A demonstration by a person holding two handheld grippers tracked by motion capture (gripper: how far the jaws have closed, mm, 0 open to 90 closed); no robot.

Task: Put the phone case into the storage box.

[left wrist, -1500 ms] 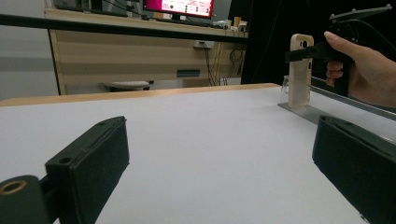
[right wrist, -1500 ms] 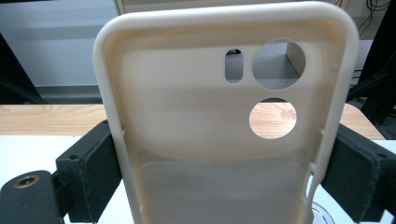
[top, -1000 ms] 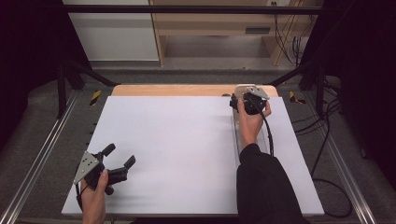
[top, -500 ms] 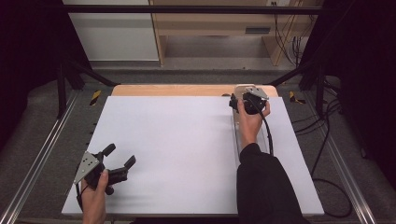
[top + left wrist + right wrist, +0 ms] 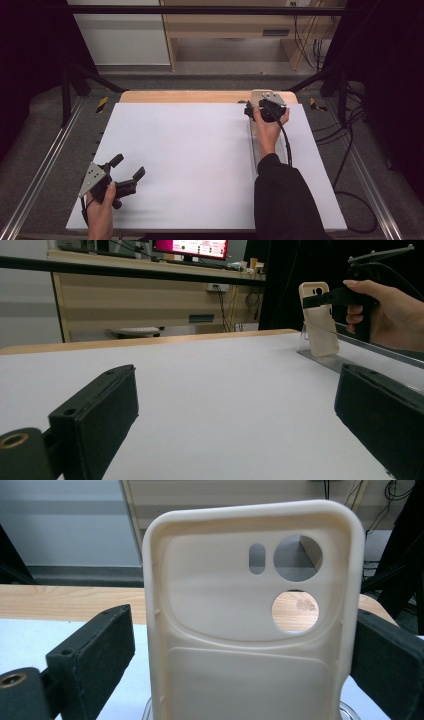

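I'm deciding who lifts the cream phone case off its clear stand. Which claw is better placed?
The right claw: its jaws flank the cream plastic phone case on the clear stand, though contact is hard to judge. The left claw sits open at the white table's near-left corner, far away.

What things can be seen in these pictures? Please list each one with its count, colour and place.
phone case: 1, cream, upright at the table's far right, between the right gripper's jaws
clear stand: 1, transparent, under the case
table: 1, white top, wooden far edge
monitor: 1, pink screen, on the background desk
left gripper: 1, black, near left corner, jaws apart
right gripper: 1, black, at the case
hands: 2, one on each gripper
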